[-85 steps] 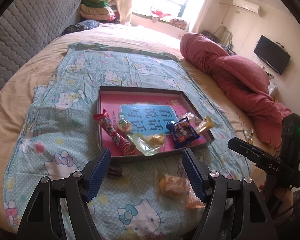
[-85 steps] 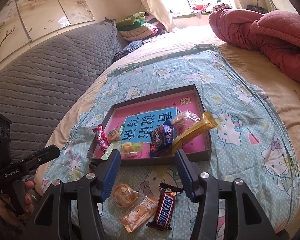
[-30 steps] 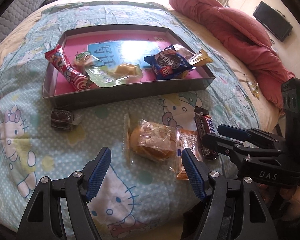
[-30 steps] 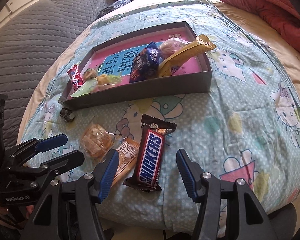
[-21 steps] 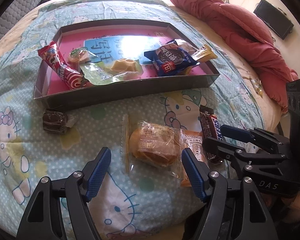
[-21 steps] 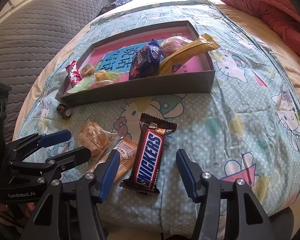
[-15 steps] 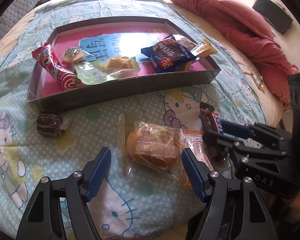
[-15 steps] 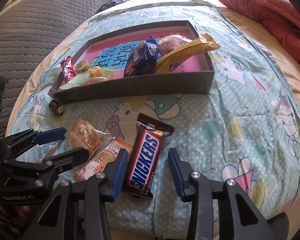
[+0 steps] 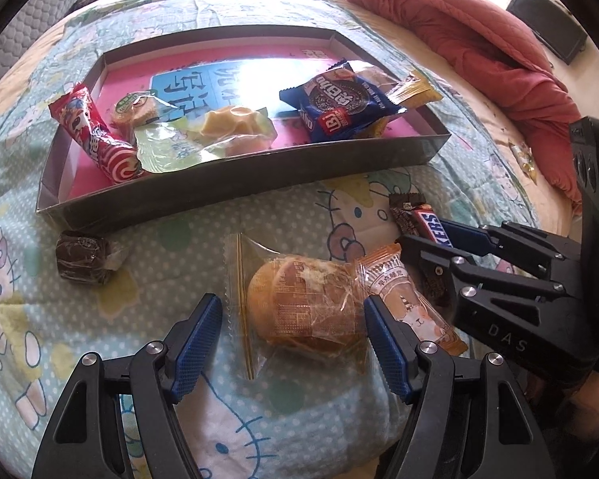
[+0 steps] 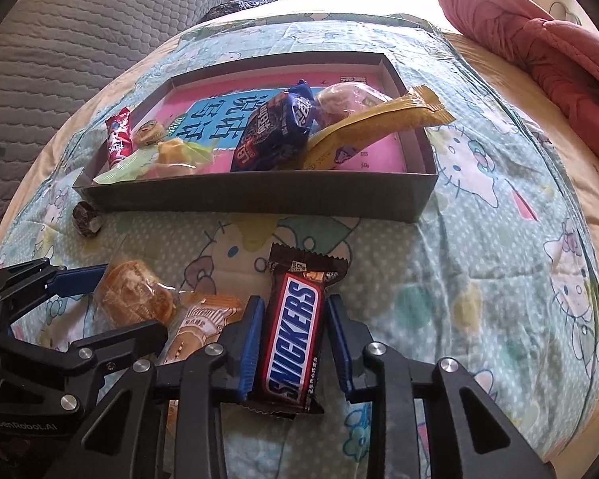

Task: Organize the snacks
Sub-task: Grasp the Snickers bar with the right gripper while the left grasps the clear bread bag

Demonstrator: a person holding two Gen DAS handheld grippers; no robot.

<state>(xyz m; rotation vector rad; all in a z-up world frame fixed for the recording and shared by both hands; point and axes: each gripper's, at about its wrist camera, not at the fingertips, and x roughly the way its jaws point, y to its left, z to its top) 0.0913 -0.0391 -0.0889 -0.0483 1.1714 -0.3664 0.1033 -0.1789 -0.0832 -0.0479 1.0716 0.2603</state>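
A Snickers bar (image 10: 295, 339) lies on the cat-print sheet between the fingers of my right gripper (image 10: 294, 307). Its jaws are closing, with the pads at the wrapper's edges and a thin gap on the right side. My left gripper (image 9: 291, 319) is open, its blue pads on either side of a bun in a clear packet (image 9: 303, 311) without touching it. An orange biscuit packet (image 9: 407, 303) lies between the bun and the bar. Behind them stands the grey tray (image 9: 239, 183) with a pink floor, holding several snacks.
A dark wrapped candy (image 9: 84, 261) lies on the sheet left of the bun, close to the tray's front wall. A red quilt (image 9: 479, 40) is bunched at the back right. A grey padded headboard (image 10: 60, 40) stands at the left. The bed edge is just below the grippers.
The right jaws have narrowed around the Snickers bar. Both grippers have sunk closer to the sheet, the left one coming over the bun packet.
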